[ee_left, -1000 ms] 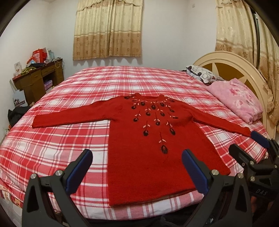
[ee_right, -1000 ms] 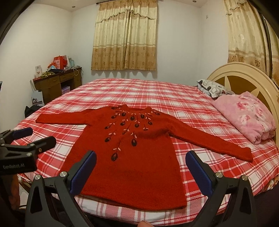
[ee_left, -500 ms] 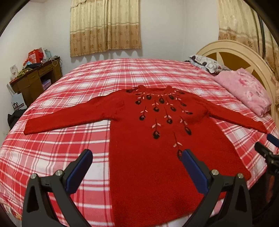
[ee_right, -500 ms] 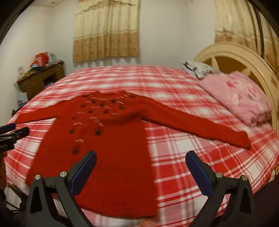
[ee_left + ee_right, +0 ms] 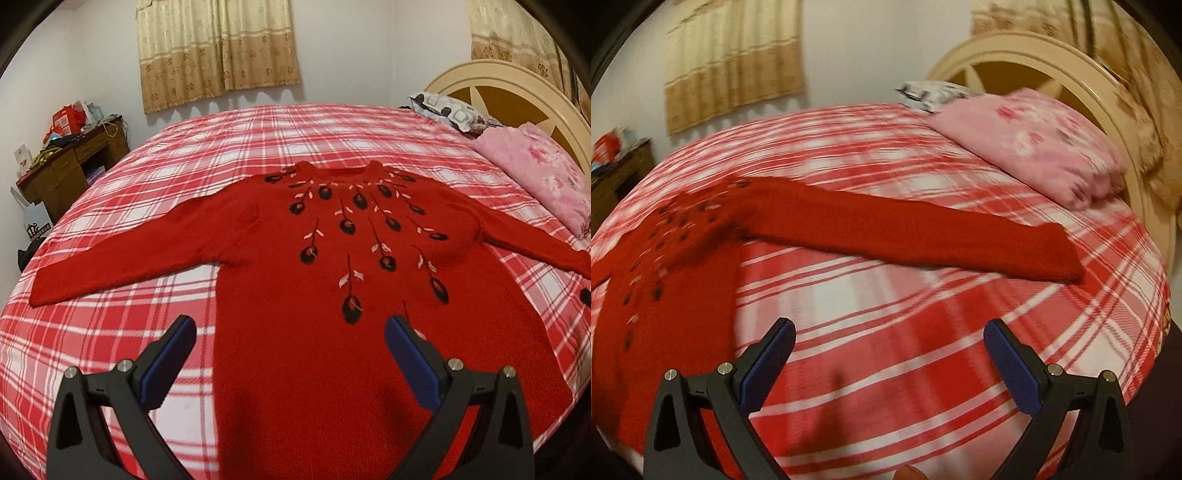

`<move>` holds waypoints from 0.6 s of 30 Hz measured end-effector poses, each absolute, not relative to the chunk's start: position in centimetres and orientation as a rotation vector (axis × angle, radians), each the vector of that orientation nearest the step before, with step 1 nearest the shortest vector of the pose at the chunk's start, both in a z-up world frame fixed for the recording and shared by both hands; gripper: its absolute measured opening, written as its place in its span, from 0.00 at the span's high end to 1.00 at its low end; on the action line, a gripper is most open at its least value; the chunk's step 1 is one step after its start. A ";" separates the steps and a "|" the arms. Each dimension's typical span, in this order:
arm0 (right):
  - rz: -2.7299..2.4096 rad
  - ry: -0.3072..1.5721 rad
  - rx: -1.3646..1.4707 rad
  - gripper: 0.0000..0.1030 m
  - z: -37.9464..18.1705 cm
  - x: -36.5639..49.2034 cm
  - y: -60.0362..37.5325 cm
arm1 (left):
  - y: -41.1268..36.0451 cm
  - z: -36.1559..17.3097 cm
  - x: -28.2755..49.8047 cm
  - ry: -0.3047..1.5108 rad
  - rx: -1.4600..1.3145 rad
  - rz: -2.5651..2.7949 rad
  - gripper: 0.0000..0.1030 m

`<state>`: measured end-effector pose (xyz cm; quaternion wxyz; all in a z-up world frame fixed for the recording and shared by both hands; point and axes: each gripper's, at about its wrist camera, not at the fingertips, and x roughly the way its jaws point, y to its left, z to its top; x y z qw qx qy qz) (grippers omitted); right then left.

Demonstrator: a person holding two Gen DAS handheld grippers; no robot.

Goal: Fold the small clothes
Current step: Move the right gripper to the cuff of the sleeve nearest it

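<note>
A red knit sweater with dark embroidered buds lies flat, front up, on the plaid bed, both sleeves spread out. My left gripper hangs open over the sweater's lower left body, holding nothing. In the right wrist view the sweater's body is at the left and its right sleeve stretches across to a cuff. My right gripper is open above bare bedsheet, short of that sleeve. The right wrist view is blurred.
The bed wears a red and white plaid sheet. A folded pink blanket and a patterned pillow sit by the cream headboard. A cluttered wooden desk stands at the left wall.
Both grippers have moved forward over the bed. The left one closed in on the sweater's body; the right one swung right toward the right sleeve and away from the left gripper.
</note>
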<state>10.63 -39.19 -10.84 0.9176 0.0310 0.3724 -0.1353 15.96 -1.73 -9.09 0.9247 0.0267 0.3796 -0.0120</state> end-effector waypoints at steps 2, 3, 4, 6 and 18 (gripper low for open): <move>-0.303 0.770 0.112 0.01 -10.9 11.1 -41.4 | -1.7 -9.1 16.7 0.775 0.058 -0.018 0.00; -0.316 0.773 0.139 0.01 -10.9 11.3 -42.4 | -1.8 -9.1 17.0 0.770 0.061 -0.013 0.00; -0.332 0.773 0.157 0.01 -10.7 11.5 -43.5 | -1.7 -9.2 17.4 0.767 0.064 -0.004 0.00; -0.374 0.764 0.154 0.01 -10.4 12.0 -45.3 | -1.5 -9.3 18.2 0.770 0.057 0.004 0.00; -0.557 0.769 0.253 0.16 -9.0 14.0 -56.5 | 0.5 -11.3 22.7 0.785 0.084 0.094 0.00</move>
